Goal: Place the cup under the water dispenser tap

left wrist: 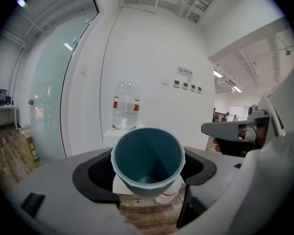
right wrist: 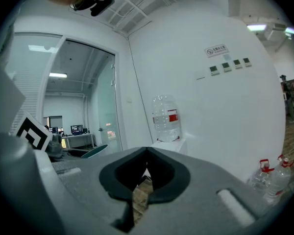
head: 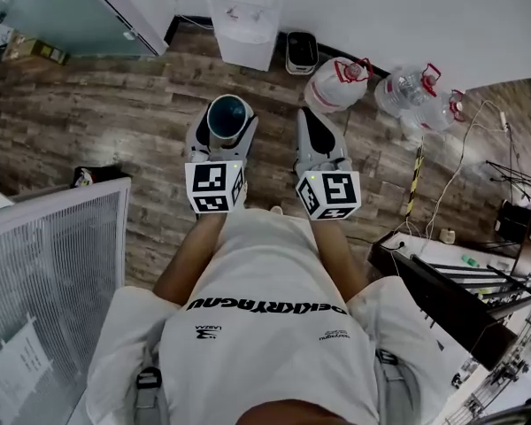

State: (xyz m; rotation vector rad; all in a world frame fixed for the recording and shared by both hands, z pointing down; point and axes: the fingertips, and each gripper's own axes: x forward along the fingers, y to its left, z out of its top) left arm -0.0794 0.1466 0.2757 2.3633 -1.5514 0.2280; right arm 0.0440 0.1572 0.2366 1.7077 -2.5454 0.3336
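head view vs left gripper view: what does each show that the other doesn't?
Head view only: the person's shirt, both marker cubes, two jugs on the floor.
Left gripper view only: the bottle on top of the dispenser, a wall sign, the pads of the left gripper against the sides of the cup.
Both: the cup, held in the left gripper, with the dispenser ahead.
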